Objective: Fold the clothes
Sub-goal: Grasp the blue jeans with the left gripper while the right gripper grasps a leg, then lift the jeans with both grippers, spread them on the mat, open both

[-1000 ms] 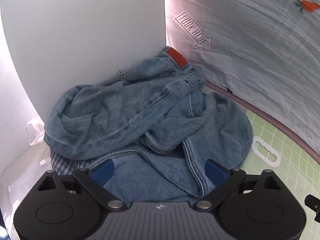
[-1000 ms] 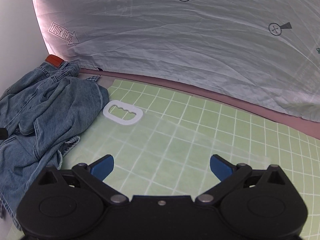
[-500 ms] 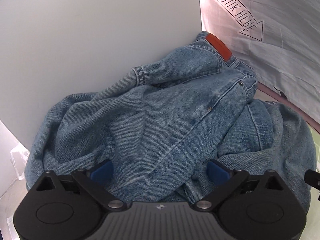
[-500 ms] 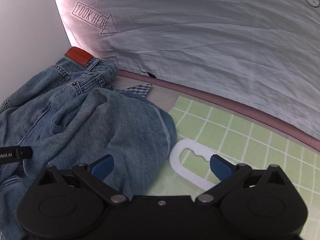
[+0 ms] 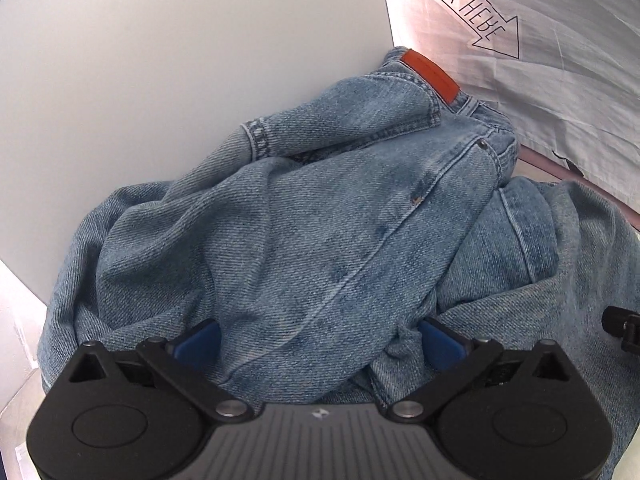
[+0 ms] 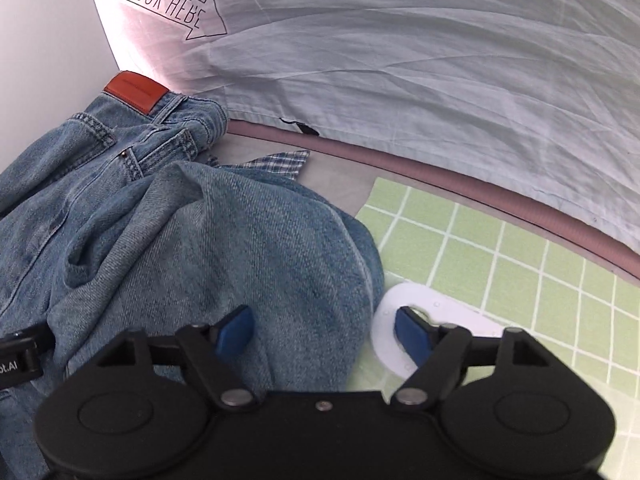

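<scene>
A crumpled pair of blue jeans (image 5: 320, 220) lies heaped in the corner, its orange leather patch (image 5: 430, 76) at the back. My left gripper (image 5: 320, 342) is open wide and low over the heap, a raised denim fold between its blue pads without being pinched. In the right wrist view the jeans (image 6: 200, 240) fill the left half. My right gripper (image 6: 324, 332) is at their right edge and its jaws are closing. Denim lies between the pads but is not squeezed; the right fingertip (image 6: 412, 332) hangs over a white plastic handle (image 6: 386, 320).
A white panel (image 5: 160, 80) walls the left side, and a grey sheet (image 6: 400, 60) printed with an arrow hangs behind. A plaid cloth (image 6: 280, 160) peeks from under the jeans. A green grid mat (image 6: 520, 260) covers the table to the right.
Both grippers came down and closer to the jeans. The right one slid left from the green mat onto the jeans' edge, and its jaws have narrowed. The left one stayed wide open.
</scene>
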Tool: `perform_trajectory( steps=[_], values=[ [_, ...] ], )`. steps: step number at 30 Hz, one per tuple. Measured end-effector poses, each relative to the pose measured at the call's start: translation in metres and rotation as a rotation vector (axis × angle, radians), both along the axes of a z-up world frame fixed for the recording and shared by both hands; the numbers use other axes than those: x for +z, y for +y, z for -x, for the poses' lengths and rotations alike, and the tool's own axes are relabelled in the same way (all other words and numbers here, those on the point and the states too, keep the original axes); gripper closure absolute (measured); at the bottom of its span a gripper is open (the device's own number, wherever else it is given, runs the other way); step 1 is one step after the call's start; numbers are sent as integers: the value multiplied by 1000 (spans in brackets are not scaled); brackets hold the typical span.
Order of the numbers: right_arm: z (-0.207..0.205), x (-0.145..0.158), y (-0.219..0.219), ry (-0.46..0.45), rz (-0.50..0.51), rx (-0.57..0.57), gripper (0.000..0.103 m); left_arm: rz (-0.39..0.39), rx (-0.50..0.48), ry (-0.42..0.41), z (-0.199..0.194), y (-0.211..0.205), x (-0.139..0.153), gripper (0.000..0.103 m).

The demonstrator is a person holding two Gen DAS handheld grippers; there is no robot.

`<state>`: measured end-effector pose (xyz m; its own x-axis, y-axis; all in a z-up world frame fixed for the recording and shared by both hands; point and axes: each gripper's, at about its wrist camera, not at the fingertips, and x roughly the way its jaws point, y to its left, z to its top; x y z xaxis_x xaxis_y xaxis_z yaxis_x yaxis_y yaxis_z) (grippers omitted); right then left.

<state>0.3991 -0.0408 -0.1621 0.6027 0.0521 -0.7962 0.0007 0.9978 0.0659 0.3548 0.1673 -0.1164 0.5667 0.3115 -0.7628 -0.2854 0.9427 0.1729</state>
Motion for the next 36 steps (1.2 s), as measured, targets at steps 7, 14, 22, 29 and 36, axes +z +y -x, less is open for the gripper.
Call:
perform_trajectory(
  steps=[7, 14, 22, 29, 36],
  values=[
    [7, 7, -11, -23, 55, 5, 75, 4, -5, -31, 9, -1, 8, 24],
    [33, 35, -15, -162, 73, 81, 100, 32, -8, -75, 19, 3, 25, 80],
    [77, 80, -42, -301, -3, 20, 100, 111, -25, -232, 49, 9, 72, 96],
    [127, 119, -80, -420, -45, -80, 100, 168, -110, -359, 74, -19, 124, 96],
    [189, 150, -142, -492, 51, -246, 100, 205, -189, -419, 118, -52, 154, 97]
  ],
)
